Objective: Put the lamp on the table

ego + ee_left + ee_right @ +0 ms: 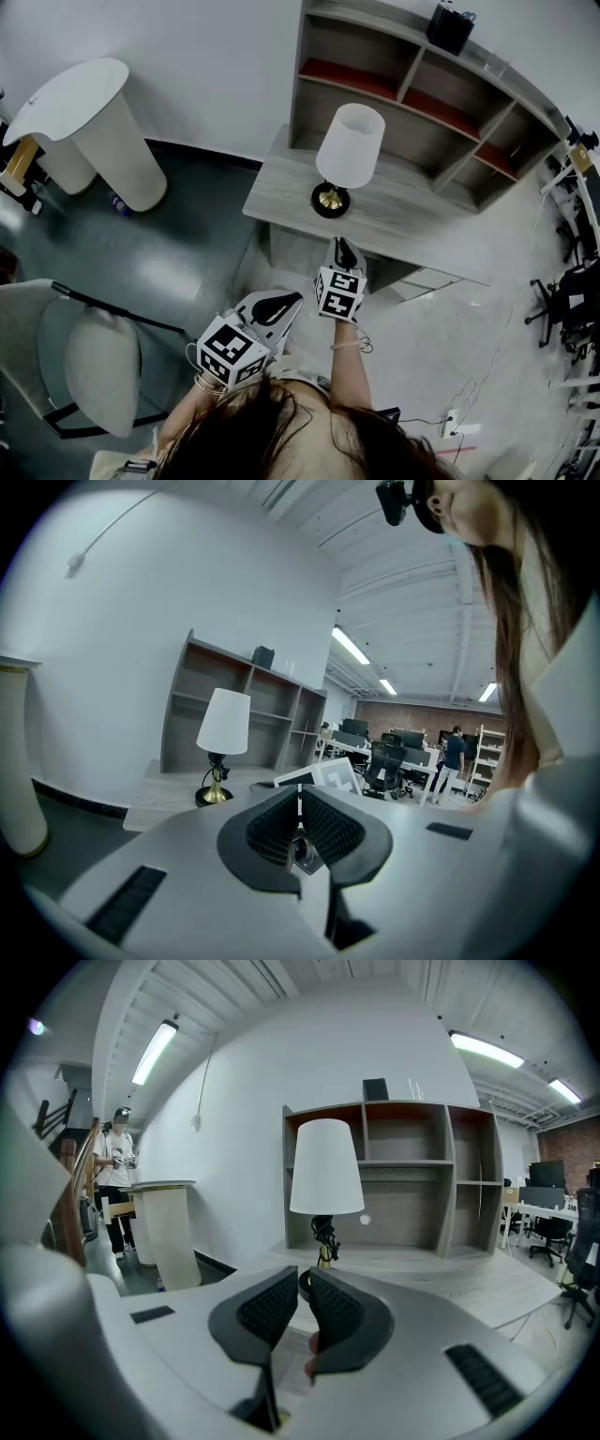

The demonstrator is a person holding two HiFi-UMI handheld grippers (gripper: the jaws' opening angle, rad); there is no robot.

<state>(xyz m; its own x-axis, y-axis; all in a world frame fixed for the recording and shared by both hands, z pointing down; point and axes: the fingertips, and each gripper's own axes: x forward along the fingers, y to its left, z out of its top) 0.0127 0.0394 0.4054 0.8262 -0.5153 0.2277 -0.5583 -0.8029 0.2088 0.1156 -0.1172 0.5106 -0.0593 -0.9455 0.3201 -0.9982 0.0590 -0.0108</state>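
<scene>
Both empty — left hand-held gripper (pixel 300 791) closed, right hand-held gripper (pixel 303 1273) ajar, masking lamp (pixel 325 1166) base.

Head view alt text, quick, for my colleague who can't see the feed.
A white-shaded lamp stands upright on the grey table, before an open shelf unit. The right gripper hangs at the table's near edge, the left gripper lower left; neither touches the lamp.

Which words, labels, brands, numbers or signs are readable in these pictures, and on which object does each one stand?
None can be read.
The marker cubes carry only black-and-white square patterns, no letters.
The lamp shows no label.
Any print on the black box is too small to read.
</scene>
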